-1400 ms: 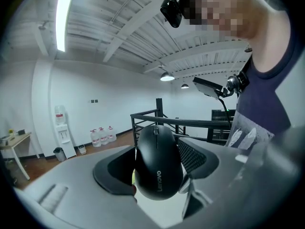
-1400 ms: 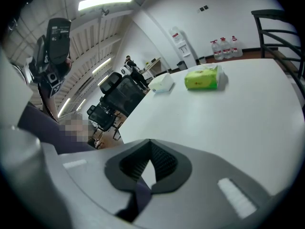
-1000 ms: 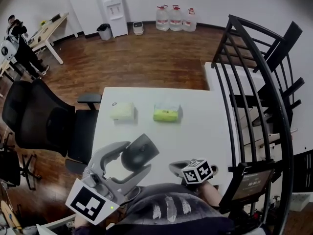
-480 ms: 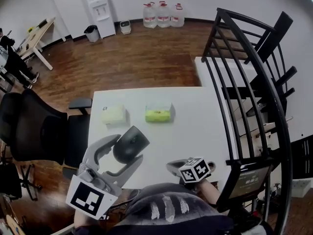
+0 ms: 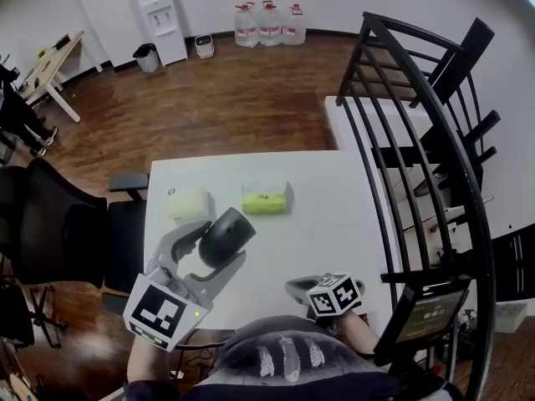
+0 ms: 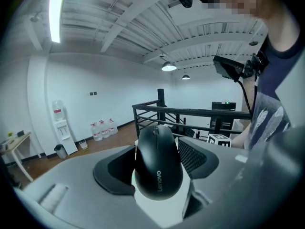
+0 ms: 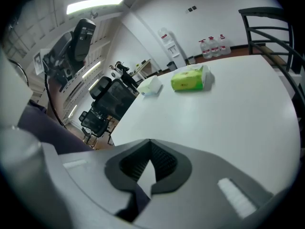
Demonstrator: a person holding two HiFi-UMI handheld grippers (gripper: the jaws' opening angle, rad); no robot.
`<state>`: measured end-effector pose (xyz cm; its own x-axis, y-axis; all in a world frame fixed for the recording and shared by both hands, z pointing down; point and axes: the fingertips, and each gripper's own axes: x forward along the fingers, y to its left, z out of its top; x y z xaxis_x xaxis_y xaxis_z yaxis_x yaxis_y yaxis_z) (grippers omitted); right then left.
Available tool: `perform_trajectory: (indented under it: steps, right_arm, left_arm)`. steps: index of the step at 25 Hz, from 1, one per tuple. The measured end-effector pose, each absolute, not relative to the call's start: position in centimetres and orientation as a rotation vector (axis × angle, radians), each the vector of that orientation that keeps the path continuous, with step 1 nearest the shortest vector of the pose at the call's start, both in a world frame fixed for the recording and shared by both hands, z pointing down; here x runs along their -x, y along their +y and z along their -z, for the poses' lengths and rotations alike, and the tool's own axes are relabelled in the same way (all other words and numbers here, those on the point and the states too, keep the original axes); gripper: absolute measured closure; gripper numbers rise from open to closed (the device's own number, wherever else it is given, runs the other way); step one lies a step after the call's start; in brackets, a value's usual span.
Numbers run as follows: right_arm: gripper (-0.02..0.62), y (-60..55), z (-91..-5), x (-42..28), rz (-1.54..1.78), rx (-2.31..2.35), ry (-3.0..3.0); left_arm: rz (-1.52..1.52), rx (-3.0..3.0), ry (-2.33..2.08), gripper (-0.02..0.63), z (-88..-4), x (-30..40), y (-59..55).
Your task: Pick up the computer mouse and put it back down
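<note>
The left hand-held gripper (image 5: 219,242) is clamped on the mouse (image 6: 158,163), its dark ribbed pads pressing on both flanks. The mouse is black, matte and smoothly domed, with a scroll wheel at its far end and pale lettering near the rear. In the head view it sits lower left of centre, over the left part of the table (image 5: 334,224) and just below the pale pack (image 5: 185,200).

The right hand-held gripper (image 7: 150,142) is at the lower middle of the head view, over the table's near edge. Its jaws are together at the tips with nothing between them; only white table shows through the narrow gap behind.

The table is white, smooth and rectangular. Two soft packs lie on its far part. The pale pack is squarish, and the green pack (image 5: 266,197) to its right shows white at its top opening in the right gripper view.

Three clear jugs (image 5: 267,23) with red caps stand by the wall at the top of the frame, and a dark bin (image 5: 145,57) is at upper left; its contents cannot be made out.
</note>
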<state>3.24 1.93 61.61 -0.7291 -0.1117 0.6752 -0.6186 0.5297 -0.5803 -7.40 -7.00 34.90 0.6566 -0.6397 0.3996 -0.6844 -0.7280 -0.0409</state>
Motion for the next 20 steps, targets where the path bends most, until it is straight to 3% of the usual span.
perform_trajectory:
  steps: [20]
  right_arm:
    - [0.592, 1.3, -62.5, -3.1, -1.182, -0.593, -2.168]
  left_arm:
    - [-0.750, -2.570, -1.060, 0.305, -42.9, 8.8, -11.0]
